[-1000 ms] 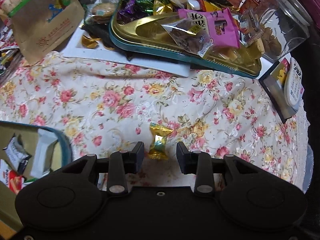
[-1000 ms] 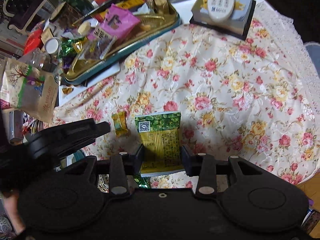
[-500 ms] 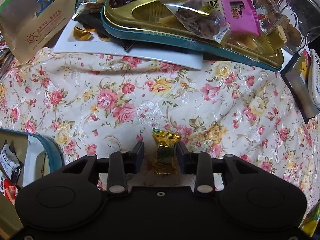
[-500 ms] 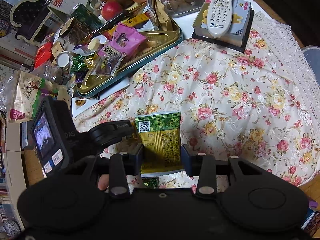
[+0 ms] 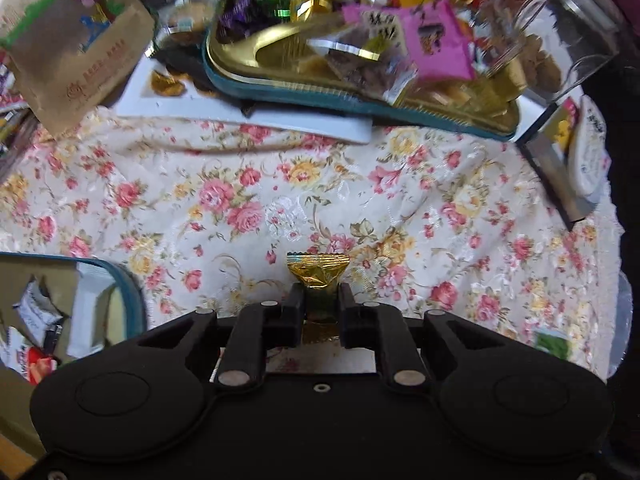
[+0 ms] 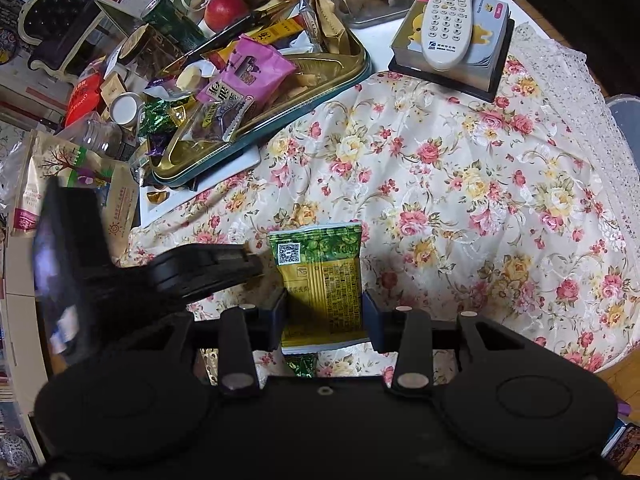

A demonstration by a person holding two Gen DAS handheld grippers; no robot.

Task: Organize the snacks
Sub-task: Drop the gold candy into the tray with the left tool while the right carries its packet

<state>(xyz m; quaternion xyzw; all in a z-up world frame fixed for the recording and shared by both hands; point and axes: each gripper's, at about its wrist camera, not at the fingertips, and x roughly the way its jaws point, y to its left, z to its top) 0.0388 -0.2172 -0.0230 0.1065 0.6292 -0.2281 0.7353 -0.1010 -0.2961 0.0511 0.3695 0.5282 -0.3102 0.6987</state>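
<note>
**Snack items: position and condition**

Gold foil candy: small, crinkled wrapper with a serrated upper edge, standing upright above the floral tablecloth.

Green-and-yellow snack packet: flat and rectangular, printed back side up with a QR code at its green end, above the same tablecloth, lengthwise.

cream rose-print tablecloth with white lace edge over table; wood floor at right; ornate cream-framed dark chair behind.
</note>
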